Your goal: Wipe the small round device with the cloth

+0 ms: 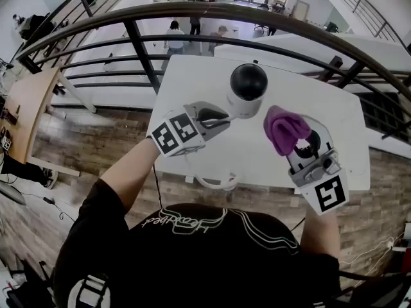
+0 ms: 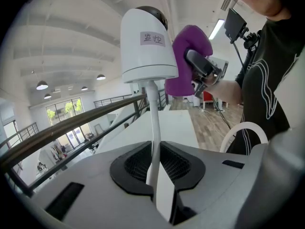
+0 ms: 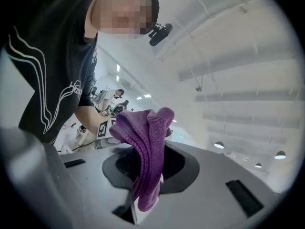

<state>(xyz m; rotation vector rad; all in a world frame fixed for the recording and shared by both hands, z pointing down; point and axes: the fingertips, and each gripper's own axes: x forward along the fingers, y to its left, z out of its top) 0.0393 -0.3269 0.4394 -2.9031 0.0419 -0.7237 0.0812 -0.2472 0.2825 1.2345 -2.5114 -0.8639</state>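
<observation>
The small round device [image 1: 247, 88], a white body with a black dome, is held up over the white table [image 1: 192, 82]. My left gripper [image 1: 221, 117] is shut on the thin white cord [image 2: 153, 123] under the device [image 2: 145, 42]; its jaws [image 2: 153, 175] pinch the cord between the pads. My right gripper [image 1: 302, 145] is shut on a bunched purple cloth [image 1: 282, 128], just right of the device. In the left gripper view the cloth [image 2: 188, 56] sits close against the device's side; contact cannot be told. The cloth [image 3: 147, 147] fills the right gripper's jaws [image 3: 143, 190].
A dark metal railing [image 1: 192, 40] curves along the table's far side, with a lower floor and people beyond it. A loop of white cable [image 1: 218, 183] hangs off the table's near edge. A wooden desk [image 1: 29, 108] stands at the left.
</observation>
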